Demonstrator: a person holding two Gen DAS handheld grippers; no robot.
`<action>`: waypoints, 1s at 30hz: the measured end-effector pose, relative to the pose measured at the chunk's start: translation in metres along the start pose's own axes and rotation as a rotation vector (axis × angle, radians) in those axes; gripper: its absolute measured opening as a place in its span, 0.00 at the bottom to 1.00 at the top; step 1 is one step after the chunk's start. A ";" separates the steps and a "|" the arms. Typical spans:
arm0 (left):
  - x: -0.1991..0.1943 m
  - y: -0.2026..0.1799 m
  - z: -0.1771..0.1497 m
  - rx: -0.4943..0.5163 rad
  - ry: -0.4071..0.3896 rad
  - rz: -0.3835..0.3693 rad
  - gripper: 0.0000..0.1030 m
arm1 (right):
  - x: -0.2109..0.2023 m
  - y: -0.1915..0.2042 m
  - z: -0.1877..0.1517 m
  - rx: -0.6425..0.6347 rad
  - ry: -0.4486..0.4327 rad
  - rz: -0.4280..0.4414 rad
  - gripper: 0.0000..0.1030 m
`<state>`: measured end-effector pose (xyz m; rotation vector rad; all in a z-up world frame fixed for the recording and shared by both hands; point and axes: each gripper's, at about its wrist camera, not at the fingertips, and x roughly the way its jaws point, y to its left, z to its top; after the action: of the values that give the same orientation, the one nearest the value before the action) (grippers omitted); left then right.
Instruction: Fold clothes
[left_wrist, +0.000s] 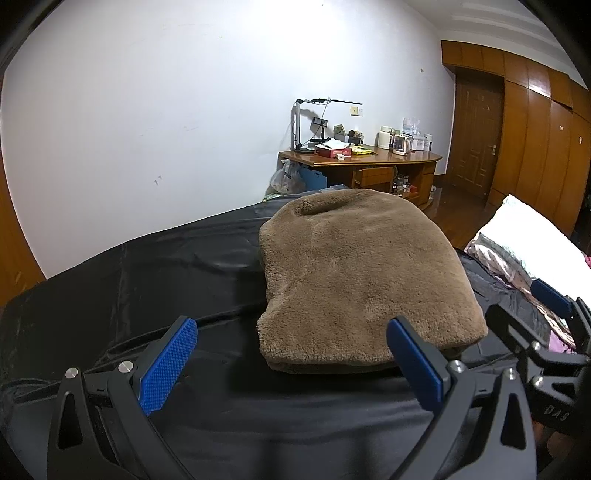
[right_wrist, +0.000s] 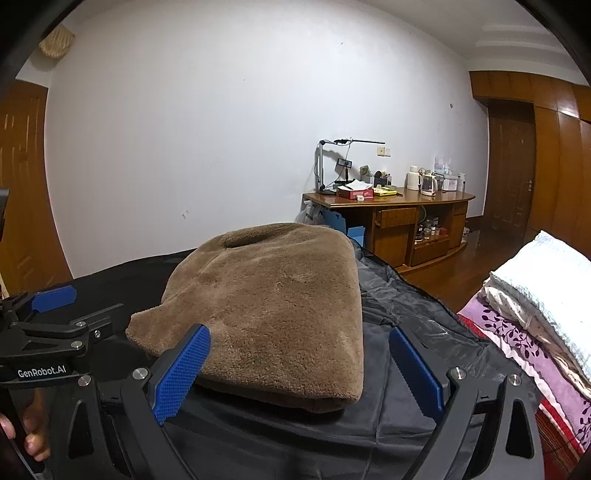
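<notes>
Now both the left gripper (left_wrist: 291, 363) and right gripper (right_wrist: 299, 369) are wide and empty; a careless touch could unfold the thick brown garment (left_wrist: 365, 280).

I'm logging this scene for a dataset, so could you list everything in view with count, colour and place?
folded garment: one, brown plush, on the black sheet, ahead of both grippers
black sheet: one, covering the work surface
wooden desk: one, brown, against the far wall, cluttered with small items
desk lamp: one, silver and black, on the desk's left end
kettle: one, clear and white, on the desk
wooden door: one, brown, far right
stacked bedding: white and purple floral, at right
left gripper: one, black with blue pads, open, empty
right gripper: one, same colours, open, empty
</notes>
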<state>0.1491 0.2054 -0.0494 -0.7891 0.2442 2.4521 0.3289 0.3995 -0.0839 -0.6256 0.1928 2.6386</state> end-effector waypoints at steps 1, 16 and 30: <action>0.000 0.000 0.000 0.001 0.000 0.001 1.00 | 0.000 0.001 0.000 -0.002 0.001 0.000 0.96; -0.003 0.001 0.003 -0.009 -0.011 0.000 1.00 | -0.005 0.005 0.007 -0.023 -0.034 -0.023 0.96; 0.000 0.005 0.001 -0.018 -0.014 -0.020 1.00 | 0.001 0.011 0.004 -0.033 -0.010 -0.007 0.96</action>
<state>0.1460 0.2015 -0.0480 -0.7784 0.2084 2.4431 0.3217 0.3907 -0.0802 -0.6232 0.1445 2.6426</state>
